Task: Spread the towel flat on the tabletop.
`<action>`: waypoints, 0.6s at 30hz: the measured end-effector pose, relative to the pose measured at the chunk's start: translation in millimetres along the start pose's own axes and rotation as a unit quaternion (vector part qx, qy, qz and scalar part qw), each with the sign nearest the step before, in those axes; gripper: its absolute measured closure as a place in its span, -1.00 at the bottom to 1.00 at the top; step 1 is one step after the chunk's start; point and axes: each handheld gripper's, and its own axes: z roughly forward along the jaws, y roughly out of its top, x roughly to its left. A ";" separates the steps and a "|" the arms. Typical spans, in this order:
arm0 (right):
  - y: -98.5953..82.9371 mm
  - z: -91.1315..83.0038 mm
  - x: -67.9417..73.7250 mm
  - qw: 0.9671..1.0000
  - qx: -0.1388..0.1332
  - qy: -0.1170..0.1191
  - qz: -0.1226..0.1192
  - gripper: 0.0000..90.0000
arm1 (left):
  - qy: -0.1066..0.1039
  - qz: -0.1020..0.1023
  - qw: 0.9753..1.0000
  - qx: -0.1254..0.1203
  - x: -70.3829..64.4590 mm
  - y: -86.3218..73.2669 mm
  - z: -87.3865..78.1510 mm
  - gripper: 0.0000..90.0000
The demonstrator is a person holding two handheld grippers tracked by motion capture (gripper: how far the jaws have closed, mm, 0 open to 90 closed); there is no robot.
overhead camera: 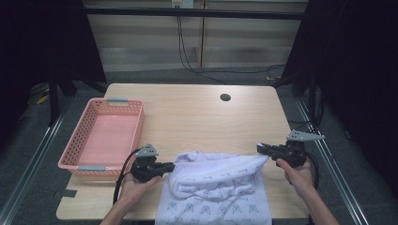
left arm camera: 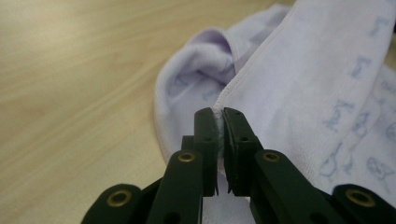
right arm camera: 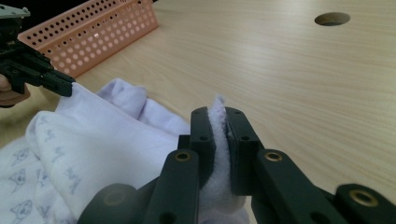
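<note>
Both tools clamped on towel corners, towel on counter's near edge.
We gripped the towel [overhead camera: 216,187] with left tool [overhead camera: 168,166] and right tool [overhead camera: 261,148]; thin bites could slip under uneven pull.

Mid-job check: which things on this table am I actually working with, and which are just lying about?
In the job:
- pale lilac printed terry towel, held at two corners
- left gripper, shut on its hem
- right gripper, shut on the other corner

Lying about:
- pink perforated plastic basket, empty, apart from the towel
- round cable hole in the light wooden table
</note>
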 end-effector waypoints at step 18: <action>63.4 -4.8 -15.1 0.997 -0.071 -0.005 -0.010 0.89 | 0.009 -0.012 0.992 -0.127 29.4 102.1 -49.2 0.92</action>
